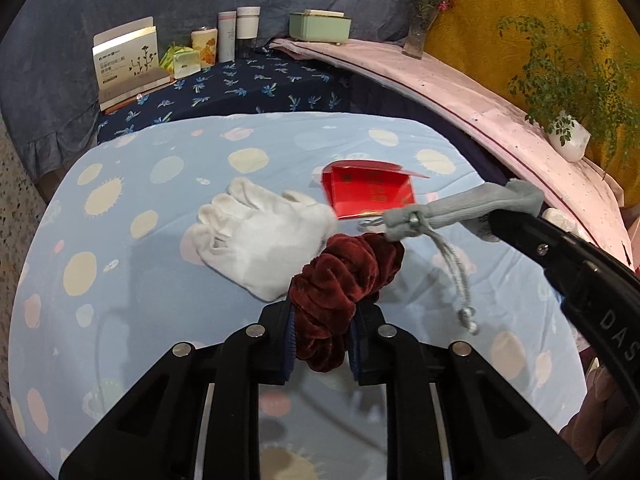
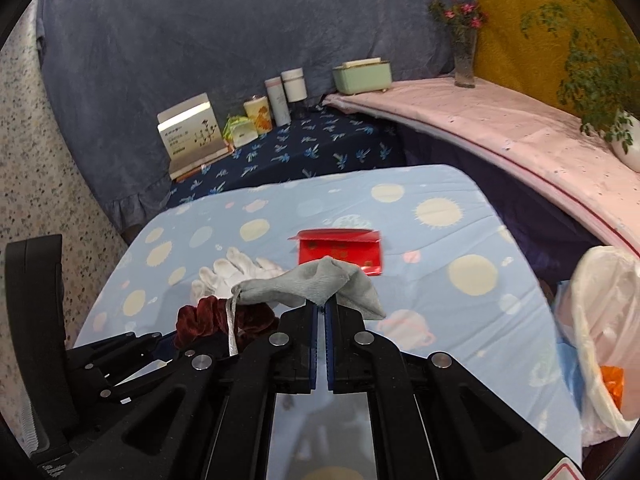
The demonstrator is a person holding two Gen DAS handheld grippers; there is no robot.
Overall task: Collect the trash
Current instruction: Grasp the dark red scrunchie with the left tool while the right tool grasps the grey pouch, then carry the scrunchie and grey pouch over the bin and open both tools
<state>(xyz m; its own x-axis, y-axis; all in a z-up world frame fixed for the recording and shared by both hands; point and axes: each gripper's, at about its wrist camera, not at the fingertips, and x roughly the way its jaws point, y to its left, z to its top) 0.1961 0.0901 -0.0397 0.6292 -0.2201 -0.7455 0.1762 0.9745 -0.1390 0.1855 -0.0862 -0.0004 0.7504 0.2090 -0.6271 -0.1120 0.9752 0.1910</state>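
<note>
My left gripper (image 1: 322,322) is shut on a dark red velvet scrunchie (image 1: 340,276) and holds it above the table; it also shows in the right wrist view (image 2: 212,318). My right gripper (image 2: 321,307) is shut on a grey drawstring pouch (image 2: 312,284), which hangs in the air; it shows in the left wrist view (image 1: 460,210) at the right. A white glove (image 1: 260,236) and a red envelope (image 1: 370,192) lie on the light blue spotted tablecloth (image 1: 140,300). A white plastic trash bag (image 2: 604,336) stands off the table's right edge.
Boxes, cans and bottles (image 1: 224,40) stand on a dark blue cloth at the back. A green box (image 1: 320,26), a flower vase (image 1: 420,28) and a potted plant (image 1: 568,136) sit on the pink ledge (image 1: 460,92) at the right.
</note>
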